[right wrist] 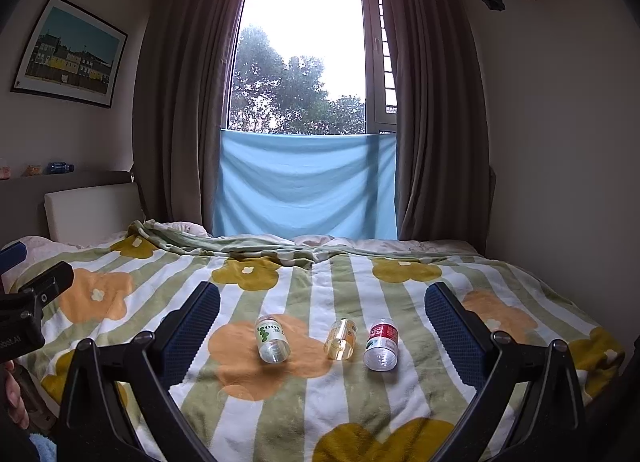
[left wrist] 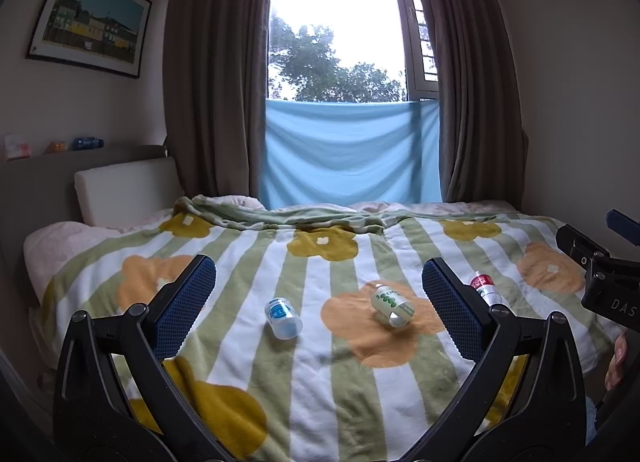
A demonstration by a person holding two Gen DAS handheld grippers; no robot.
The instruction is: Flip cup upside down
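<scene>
Several small clear plastic cups lie on their sides on the flowered blanket (right wrist: 304,402). In the left wrist view a blue-labelled cup (left wrist: 283,318) and a green-labelled cup (left wrist: 392,304) lie ahead between my fingers. A red-labelled cup (left wrist: 485,288) is partly hidden behind my right finger. In the right wrist view the green-labelled cup (right wrist: 272,340), an amber cup (right wrist: 340,340) and the red-labelled cup (right wrist: 382,344) lie in a row. My left gripper (left wrist: 319,272) and my right gripper (right wrist: 323,296) both hover open and hold nothing, short of the cups.
The bed (left wrist: 320,382) fills the foreground, with a headboard cushion (left wrist: 128,190) at the left. Behind it hang brown curtains (left wrist: 212,82) and a blue cloth (left wrist: 352,150) under the window. A hand (left wrist: 618,358) holds the other gripper's body (left wrist: 604,278) at the right edge.
</scene>
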